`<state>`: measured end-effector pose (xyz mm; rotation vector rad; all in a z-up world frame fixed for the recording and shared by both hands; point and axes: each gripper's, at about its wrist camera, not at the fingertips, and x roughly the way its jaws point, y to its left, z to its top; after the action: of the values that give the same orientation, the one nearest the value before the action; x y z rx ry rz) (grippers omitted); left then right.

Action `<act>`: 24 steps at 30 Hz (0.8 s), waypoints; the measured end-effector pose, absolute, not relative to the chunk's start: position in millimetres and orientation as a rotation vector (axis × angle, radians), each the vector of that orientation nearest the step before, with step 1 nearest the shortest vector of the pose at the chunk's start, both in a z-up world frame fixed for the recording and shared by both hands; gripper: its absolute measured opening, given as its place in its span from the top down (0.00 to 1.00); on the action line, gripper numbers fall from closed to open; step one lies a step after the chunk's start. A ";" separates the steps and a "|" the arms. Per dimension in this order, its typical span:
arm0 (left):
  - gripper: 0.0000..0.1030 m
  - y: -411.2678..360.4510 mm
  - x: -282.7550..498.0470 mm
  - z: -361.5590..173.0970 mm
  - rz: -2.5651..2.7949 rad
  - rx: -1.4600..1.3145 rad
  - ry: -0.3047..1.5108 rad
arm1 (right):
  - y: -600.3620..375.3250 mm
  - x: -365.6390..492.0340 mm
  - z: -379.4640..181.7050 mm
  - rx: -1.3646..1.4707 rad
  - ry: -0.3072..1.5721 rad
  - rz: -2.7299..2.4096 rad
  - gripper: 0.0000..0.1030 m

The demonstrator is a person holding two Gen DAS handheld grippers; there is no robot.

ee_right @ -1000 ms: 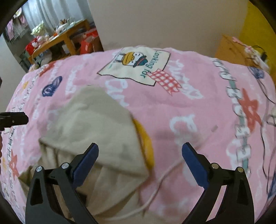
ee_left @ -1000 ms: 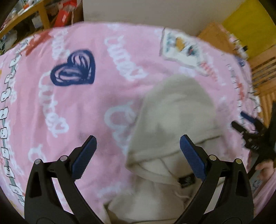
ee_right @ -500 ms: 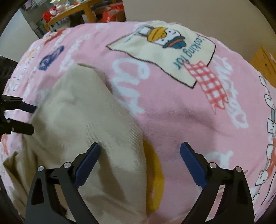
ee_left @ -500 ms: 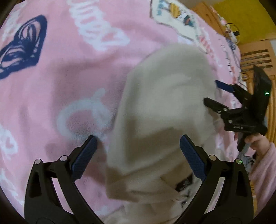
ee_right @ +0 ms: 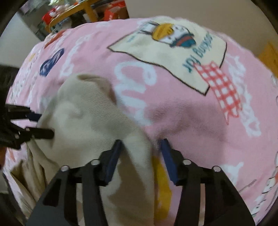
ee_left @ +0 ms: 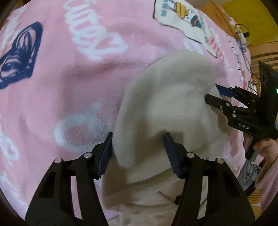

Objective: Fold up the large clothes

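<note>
A beige hoodie lies on a pink blanket, its hood (ee_left: 166, 97) spread flat and pointing away from me. My left gripper (ee_left: 139, 147) is half closed around the hood's left edge, with cloth between its blue pads. My right gripper (ee_right: 140, 153) is half closed around the hood's right edge (ee_right: 137, 156), cloth between its pads too. Each gripper shows in the other's view: the right one (ee_left: 219, 97) at the hood's right side, the left one (ee_right: 40, 125) at its left side. The hoodie's body is mostly hidden below both views.
The pink blanket (ee_left: 69, 87) with white lettering, a navy heart (ee_left: 19, 59) and a cream cartoon patch (ee_right: 173, 52) covers the bed. A yellow shape (ee_right: 161, 187) lies beside the hood. A wooden table (ee_right: 73, 13) with clutter stands beyond the bed. Cables (ee_left: 243, 34) lie at the right.
Both grippers have moved forward and down onto the hood's side edges. Their jaws have narrowed from wide open to half closed around the cloth.
</note>
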<state>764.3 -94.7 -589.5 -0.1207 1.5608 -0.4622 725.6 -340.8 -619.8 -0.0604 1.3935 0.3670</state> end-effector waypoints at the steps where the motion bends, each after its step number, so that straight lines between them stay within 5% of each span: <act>1: 0.44 -94.9 768.2 -592.0 -0.466 -0.129 1.577 | -341.1 726.7 -619.7 -0.062 1.402 0.383 0.60; 6: 0.54 -95.4 769.3 -585.2 -0.435 -0.161 1.604 | -335.7 718.9 -596.2 -0.128 1.430 0.381 0.86; 18: 0.78 -90.0 721.9 -515.5 -0.347 -0.200 1.470 | -327.0 695.2 -542.0 -0.287 1.410 0.315 0.92; 24: 0.78 -86.2 628.4 -426.2 -0.291 -0.127 1.303 | -317.7 594.8 -452.1 -0.230 1.245 0.325 0.92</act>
<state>628.4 -86.2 -426.2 -0.1269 1.3028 -0.2909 594.8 -317.7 -452.1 -0.2295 1.2450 0.3254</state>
